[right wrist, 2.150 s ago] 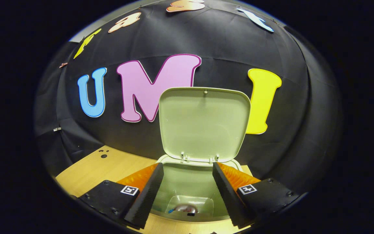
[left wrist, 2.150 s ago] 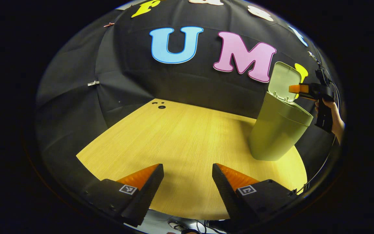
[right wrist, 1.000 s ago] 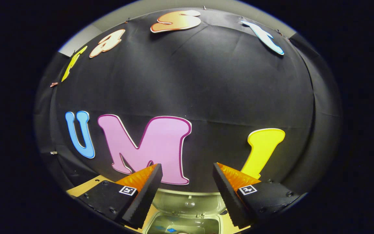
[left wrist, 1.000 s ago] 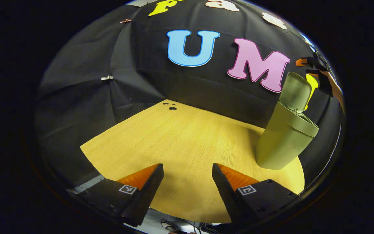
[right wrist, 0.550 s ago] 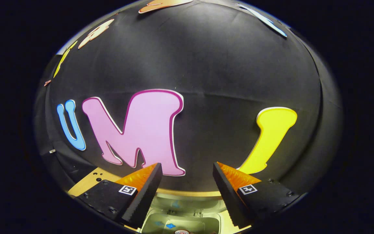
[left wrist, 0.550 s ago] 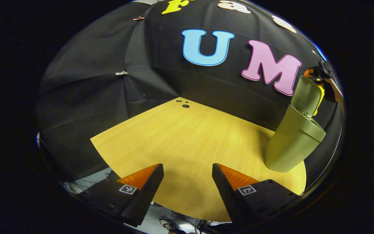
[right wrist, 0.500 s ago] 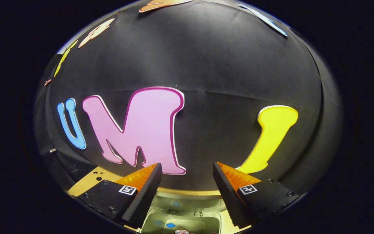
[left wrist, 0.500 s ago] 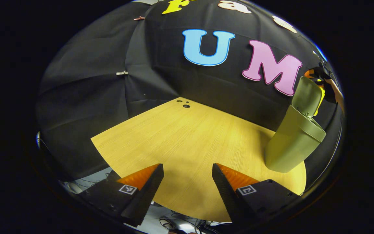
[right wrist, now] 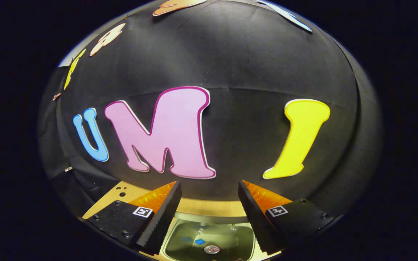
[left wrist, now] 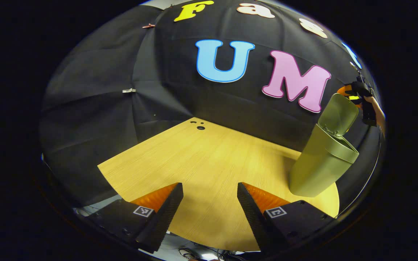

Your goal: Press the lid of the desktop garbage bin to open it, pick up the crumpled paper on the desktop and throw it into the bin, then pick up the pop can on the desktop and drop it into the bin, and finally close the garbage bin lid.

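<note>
The left gripper (left wrist: 210,203) hangs low over the near edge of the wooden bench (left wrist: 209,163). Its jaws are wide apart and hold nothing. You can see the bare wood between the two fingers.

The green bin (left wrist: 319,165) stands on the far right part of the bench, close to the black cloth wall (left wrist: 96,90). Its lid (left wrist: 337,114) is up, tipped partway over the mouth of the bin. In the left gripper view the right gripper (left wrist: 350,92) is far off, up high, right at the top edge of the lid. A hand (left wrist: 377,112) holds it. I cannot tell from here if it touches the lid.

In the right gripper view the right gripper (right wrist: 210,203) looks at the cloth wall, and the bin (right wrist: 209,246) is just under it. Its jaws are wide apart too and hold nothing. Down between the fingers you can look into the open bin. A pop can (right wrist: 212,249) lies at the bottom, and you see its round silver end. There are small blue bits near it, but they are too small to tell what they are. A strip of the bench (right wrist: 209,208) shows behind the bin
</note>
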`<state>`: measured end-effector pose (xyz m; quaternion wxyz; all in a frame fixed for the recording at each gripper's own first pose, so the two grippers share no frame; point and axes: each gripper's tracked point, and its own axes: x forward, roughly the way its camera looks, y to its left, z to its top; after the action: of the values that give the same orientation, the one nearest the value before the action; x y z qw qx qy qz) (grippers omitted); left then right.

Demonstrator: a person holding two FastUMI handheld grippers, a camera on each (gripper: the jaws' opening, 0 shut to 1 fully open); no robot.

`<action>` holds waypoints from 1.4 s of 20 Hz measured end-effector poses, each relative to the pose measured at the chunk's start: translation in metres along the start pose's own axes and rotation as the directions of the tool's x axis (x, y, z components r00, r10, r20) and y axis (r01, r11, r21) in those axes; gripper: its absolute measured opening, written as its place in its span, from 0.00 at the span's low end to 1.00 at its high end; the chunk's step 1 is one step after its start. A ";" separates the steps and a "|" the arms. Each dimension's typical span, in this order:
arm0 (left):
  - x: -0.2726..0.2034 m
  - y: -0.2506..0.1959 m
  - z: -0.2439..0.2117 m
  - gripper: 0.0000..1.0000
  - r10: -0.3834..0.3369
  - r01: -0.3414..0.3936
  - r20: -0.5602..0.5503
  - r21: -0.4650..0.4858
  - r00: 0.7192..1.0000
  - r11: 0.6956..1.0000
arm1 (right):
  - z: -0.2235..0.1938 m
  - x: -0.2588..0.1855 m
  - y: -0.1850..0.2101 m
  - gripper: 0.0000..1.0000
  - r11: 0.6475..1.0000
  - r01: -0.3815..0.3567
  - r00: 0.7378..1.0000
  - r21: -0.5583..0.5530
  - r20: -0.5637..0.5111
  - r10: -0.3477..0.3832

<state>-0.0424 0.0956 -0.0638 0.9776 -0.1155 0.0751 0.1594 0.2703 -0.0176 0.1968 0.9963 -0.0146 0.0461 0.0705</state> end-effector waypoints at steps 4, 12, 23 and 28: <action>0.008 0.000 -0.013 0.96 -0.045 0.046 -0.039 0.046 0.998 0.998 | -0.041 -0.027 -0.001 0.98 1.000 0.020 0.999 -0.006 -0.043 -0.020; 0.018 -0.020 -0.015 0.96 -0.139 0.151 -0.106 0.111 0.985 0.982 | -0.136 -0.050 -0.004 0.99 0.996 0.079 0.984 0.042 -0.164 -0.071; 0.041 -0.039 -0.002 0.96 -0.234 0.257 -0.139 0.187 0.962 0.948 | -0.169 -0.068 -0.001 0.99 0.988 0.154 0.984 0.002 -0.094 -0.154; 0.045 -0.042 -0.005 0.96 -0.258 0.286 -0.156 0.202 0.954 0.937 | -0.175 -0.067 0.001 1.00 0.986 0.166 0.982 0.031 -0.101 -0.162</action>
<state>0.0136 0.0688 -0.0681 0.9901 -0.0248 0.1378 0.0055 0.1883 -0.0321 0.0292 0.9954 -0.0021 0.0947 -0.0136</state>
